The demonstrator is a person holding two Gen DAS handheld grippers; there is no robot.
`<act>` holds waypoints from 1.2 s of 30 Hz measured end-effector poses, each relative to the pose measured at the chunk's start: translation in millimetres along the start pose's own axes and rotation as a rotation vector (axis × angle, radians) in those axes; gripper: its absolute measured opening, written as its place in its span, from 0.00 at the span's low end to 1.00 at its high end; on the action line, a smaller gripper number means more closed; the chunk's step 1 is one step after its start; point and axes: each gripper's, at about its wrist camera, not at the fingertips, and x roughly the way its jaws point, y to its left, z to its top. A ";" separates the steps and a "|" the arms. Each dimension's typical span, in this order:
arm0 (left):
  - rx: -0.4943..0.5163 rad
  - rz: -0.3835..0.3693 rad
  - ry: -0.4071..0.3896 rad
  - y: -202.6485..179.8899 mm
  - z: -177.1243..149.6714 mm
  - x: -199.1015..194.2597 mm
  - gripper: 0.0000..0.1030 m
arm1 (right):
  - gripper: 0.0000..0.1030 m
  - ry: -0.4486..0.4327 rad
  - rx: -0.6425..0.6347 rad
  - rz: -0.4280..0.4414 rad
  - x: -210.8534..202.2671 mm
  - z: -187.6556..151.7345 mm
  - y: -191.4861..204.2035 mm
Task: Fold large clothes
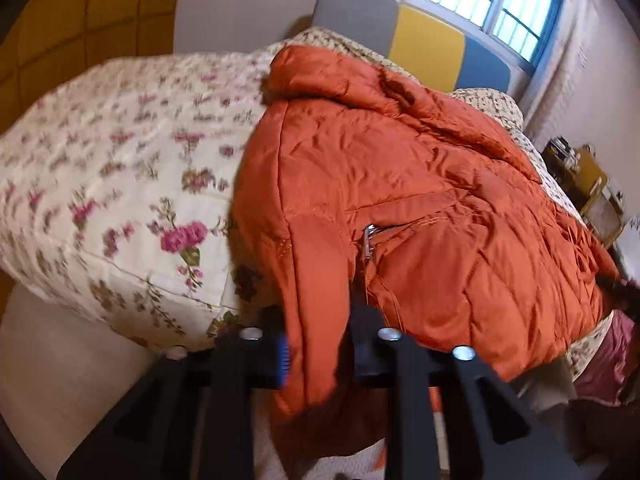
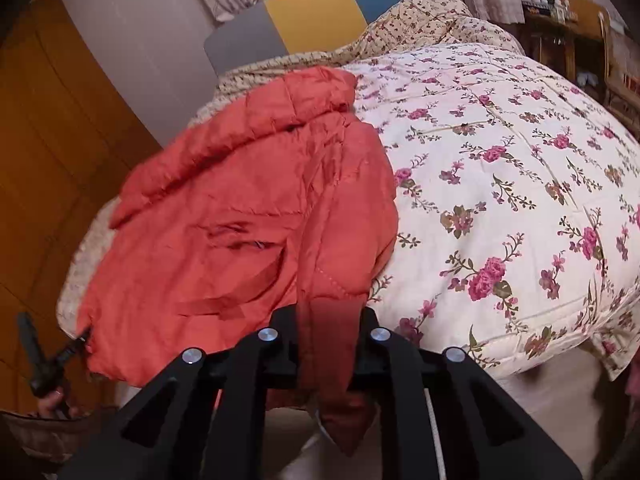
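Note:
An orange puffer jacket (image 1: 400, 184) lies across the flowered quilt on the bed, hood toward the headboard. My left gripper (image 1: 316, 344) is shut on the jacket's hem at the bed's near edge, close to a zip pocket (image 1: 370, 240). In the right wrist view the same jacket (image 2: 240, 200) covers the bed's left side. My right gripper (image 2: 326, 344) is shut on the other hem corner, a fold of orange cloth hanging between its fingers. The left gripper (image 2: 74, 346) also shows there at the jacket's lower left corner, held by a hand.
The flowered quilt (image 2: 500, 160) covers the bed. A grey, yellow and blue headboard (image 2: 312, 12) stands behind. A wooden wardrobe (image 2: 48, 140) is on the left. A cluttered wooden shelf (image 2: 568, 28) stands at the far right, and a window (image 1: 500, 0) is above.

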 end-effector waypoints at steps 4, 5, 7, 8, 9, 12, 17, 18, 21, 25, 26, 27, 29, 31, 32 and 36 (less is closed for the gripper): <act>-0.009 -0.035 -0.044 0.0 2.2 -20.2 0.12 | 0.10 -0.029 0.046 0.075 -16.5 3.0 -3.5; -0.004 -0.041 -0.052 -1.1 2.5 -24.7 0.11 | 0.10 -0.036 0.052 0.099 -22.2 3.1 -4.1; 0.003 -0.058 -0.070 -3.7 2.4 -35.4 0.11 | 0.10 -0.045 0.052 0.126 -30.4 2.7 -3.7; 0.006 -0.069 -0.079 -4.8 1.9 -41.8 0.11 | 0.10 -0.050 0.048 0.138 -35.0 2.2 -3.3; 0.007 -0.075 -0.085 -5.7 1.1 -46.5 0.11 | 0.10 -0.058 0.042 0.155 -41.5 0.7 -3.0; -0.012 -0.110 -0.105 -4.8 1.2 -67.1 0.11 | 0.10 -0.096 0.030 0.206 -64.5 -6.2 -3.6; -0.059 -0.177 -0.137 -1.6 4.2 -104.0 0.11 | 0.10 -0.173 -0.006 0.349 -108.1 -13.0 4.5; -0.058 -0.182 -0.142 -2.3 6.9 -107.6 0.11 | 0.10 -0.185 -0.024 0.357 -112.8 -10.8 8.1; -0.086 -0.219 -0.155 -0.3 23.0 -108.6 0.11 | 0.10 -0.203 -0.047 0.371 -112.0 7.0 18.6; -0.140 -0.270 -0.200 4.8 57.1 -97.2 0.11 | 0.10 -0.222 0.011 0.375 -91.5 40.9 18.6; -0.150 -0.280 -0.206 5.5 66.1 -93.2 0.11 | 0.10 -0.221 0.036 0.378 -84.3 51.0 16.8; -0.158 -0.285 -0.210 5.8 74.7 -88.5 0.11 | 0.10 -0.218 0.063 0.376 -74.5 64.4 14.3; -0.172 -0.284 -0.207 8.0 94.0 -75.1 0.11 | 0.10 -0.215 0.088 0.364 -60.7 84.4 11.3; -0.187 -0.285 -0.194 9.2 114.4 -57.1 0.11 | 0.11 -0.210 0.103 0.353 -45.6 105.9 9.9; -0.186 -0.281 -0.189 11.0 120.2 -52.7 0.11 | 0.11 -0.204 0.108 0.345 -36.3 117.9 10.3; -0.198 -0.272 -0.165 13.6 152.1 -20.9 0.11 | 0.11 -0.190 0.122 0.328 -8.1 147.4 8.4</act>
